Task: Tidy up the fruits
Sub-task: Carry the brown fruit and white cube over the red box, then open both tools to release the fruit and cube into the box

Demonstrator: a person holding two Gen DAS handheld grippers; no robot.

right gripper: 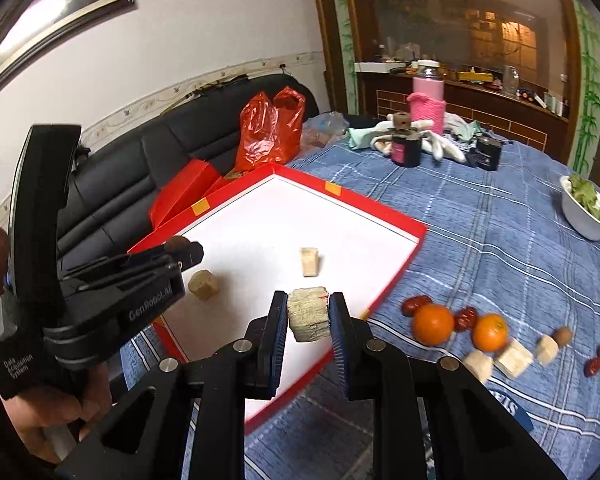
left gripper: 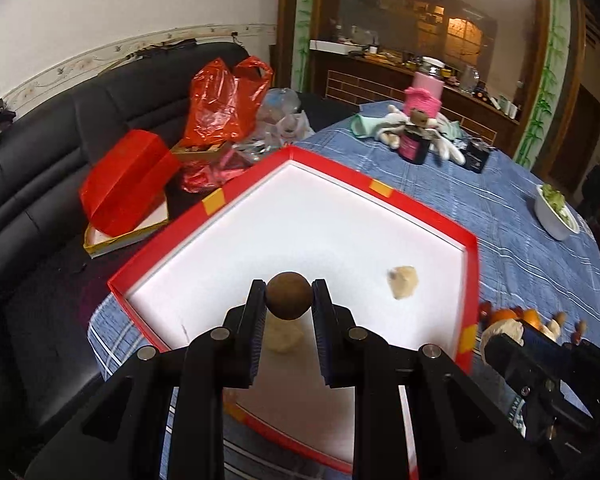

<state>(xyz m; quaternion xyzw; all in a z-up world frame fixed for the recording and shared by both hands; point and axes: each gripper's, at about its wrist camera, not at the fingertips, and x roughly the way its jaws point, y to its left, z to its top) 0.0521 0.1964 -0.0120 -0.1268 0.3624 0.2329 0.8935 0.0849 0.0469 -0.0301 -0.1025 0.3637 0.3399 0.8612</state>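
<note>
My left gripper (left gripper: 288, 294) is shut on a round brown fruit (left gripper: 289, 294) and holds it above the white floor of the red-rimmed box (left gripper: 380, 192). Two pale chunks (left gripper: 402, 281) lie in the box, one under the fruit. My right gripper (right gripper: 309, 314) is shut on a pale layered chunk (right gripper: 309, 313) above the box's near right rim (right gripper: 396, 280). In the right wrist view the left gripper (right gripper: 184, 250) shows at left over the box. Two oranges (right gripper: 433, 324), red dates (right gripper: 414, 305), pale chunks (right gripper: 514, 358) and brown nuts (right gripper: 562, 336) lie on the blue cloth right of the box.
A white bowl of greens (right gripper: 588, 210) stands at the table's right edge. A dark jar (right gripper: 406, 148), a pink container (right gripper: 428, 100) and white gloves (right gripper: 444, 146) are at the back. A black sofa (left gripper: 40, 184) with red bags (left gripper: 224, 100) and a red box lid (left gripper: 128, 176) lies left.
</note>
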